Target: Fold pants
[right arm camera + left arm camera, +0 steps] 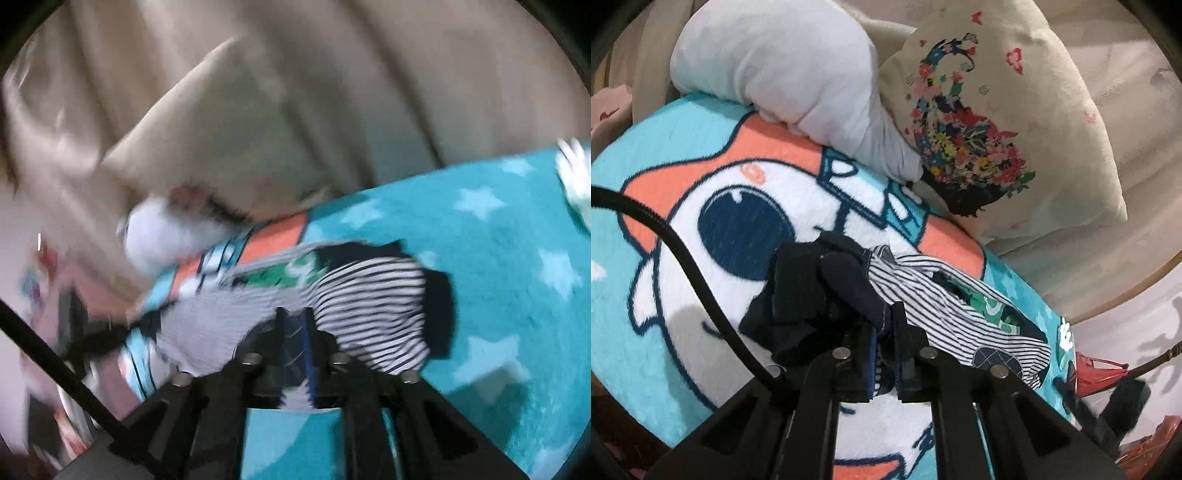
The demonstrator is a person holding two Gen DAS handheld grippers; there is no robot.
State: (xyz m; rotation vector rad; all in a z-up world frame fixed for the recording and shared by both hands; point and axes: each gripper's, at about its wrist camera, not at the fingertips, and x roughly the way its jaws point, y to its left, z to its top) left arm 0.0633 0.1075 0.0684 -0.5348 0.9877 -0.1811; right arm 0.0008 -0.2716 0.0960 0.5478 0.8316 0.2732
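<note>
The pants [923, 299] are small, white with thin navy stripes, navy trim and a green patch. They lie bunched on a teal cartoon blanket [701, 155]. My left gripper [882, 332] is shut on the navy end of the pants. In the blurred right wrist view, my right gripper [295, 336] is shut on the striped cloth of the pants [369, 295], which lie on the blanket [498, 295].
A white cushion [783, 70] and a beige pillow with a flower print [997, 122] lie at the blanket's far edge against a beige sofa back [332, 74]. A black cable [683, 251] crosses at the left. Red items [1100, 373] lie on the floor at the right.
</note>
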